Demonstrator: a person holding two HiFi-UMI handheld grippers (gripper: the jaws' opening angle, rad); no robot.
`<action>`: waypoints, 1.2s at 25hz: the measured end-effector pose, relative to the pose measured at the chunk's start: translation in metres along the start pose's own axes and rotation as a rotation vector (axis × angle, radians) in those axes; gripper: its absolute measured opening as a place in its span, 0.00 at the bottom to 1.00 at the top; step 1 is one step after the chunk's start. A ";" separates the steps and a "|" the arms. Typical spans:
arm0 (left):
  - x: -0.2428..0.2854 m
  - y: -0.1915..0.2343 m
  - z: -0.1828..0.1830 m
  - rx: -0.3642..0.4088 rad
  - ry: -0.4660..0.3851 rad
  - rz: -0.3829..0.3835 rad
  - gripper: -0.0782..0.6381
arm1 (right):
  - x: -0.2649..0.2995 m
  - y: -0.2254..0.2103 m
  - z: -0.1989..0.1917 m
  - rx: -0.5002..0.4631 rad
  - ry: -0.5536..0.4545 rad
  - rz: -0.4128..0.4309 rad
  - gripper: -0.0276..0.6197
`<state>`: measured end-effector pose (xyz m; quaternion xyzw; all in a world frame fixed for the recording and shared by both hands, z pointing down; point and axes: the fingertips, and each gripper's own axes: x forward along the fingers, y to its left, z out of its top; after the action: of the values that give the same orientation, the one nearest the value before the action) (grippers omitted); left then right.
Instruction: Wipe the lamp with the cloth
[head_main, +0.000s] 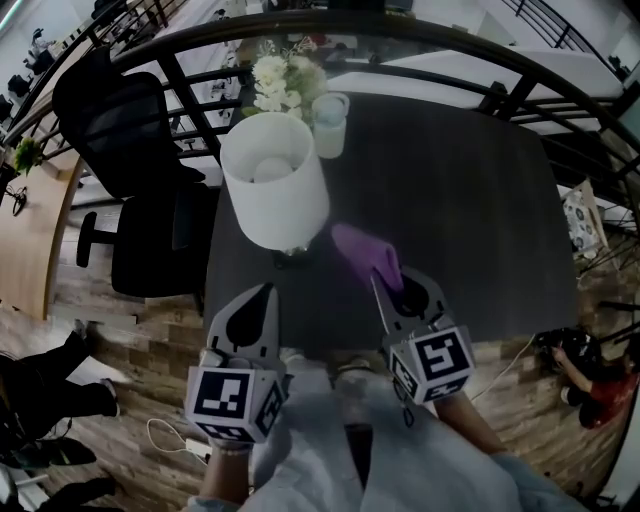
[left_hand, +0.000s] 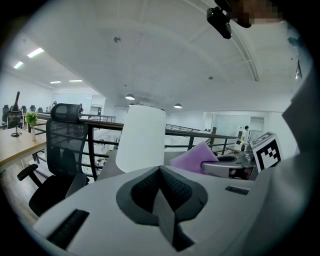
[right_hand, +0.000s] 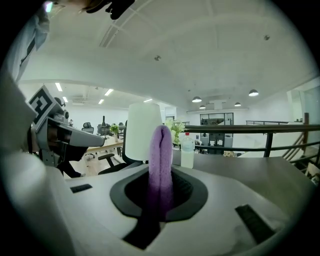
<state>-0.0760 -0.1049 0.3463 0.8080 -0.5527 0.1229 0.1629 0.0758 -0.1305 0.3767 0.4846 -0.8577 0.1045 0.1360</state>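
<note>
Cloth (head_main: 366, 253) pinched in right gripper (head_main: 381, 282) beside lamp (head_main: 273, 180); left gripper (head_main: 266, 293) closed alongside.

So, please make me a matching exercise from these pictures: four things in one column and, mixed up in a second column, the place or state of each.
Things
1 lamp
2 cloth
3 office chair
4 left gripper

Place or state
A clamped in the right gripper
B on the floor, beside the table
C jaws together, nothing between them
D standing on the table, near the flowers

Pairs: 1-D, 2-A, 3-B, 4-C
</note>
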 end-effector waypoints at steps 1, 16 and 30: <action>0.000 -0.003 0.001 0.003 -0.004 0.004 0.12 | -0.002 -0.001 0.001 0.001 -0.002 0.008 0.12; 0.006 -0.033 -0.012 -0.019 0.007 0.039 0.12 | -0.019 -0.003 0.002 -0.054 -0.017 0.098 0.12; 0.024 -0.066 -0.013 0.001 0.007 -0.013 0.12 | -0.037 -0.019 -0.004 -0.033 -0.025 0.087 0.12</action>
<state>-0.0058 -0.0976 0.3583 0.8111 -0.5469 0.1251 0.1653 0.1107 -0.1091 0.3694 0.4459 -0.8812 0.0900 0.1288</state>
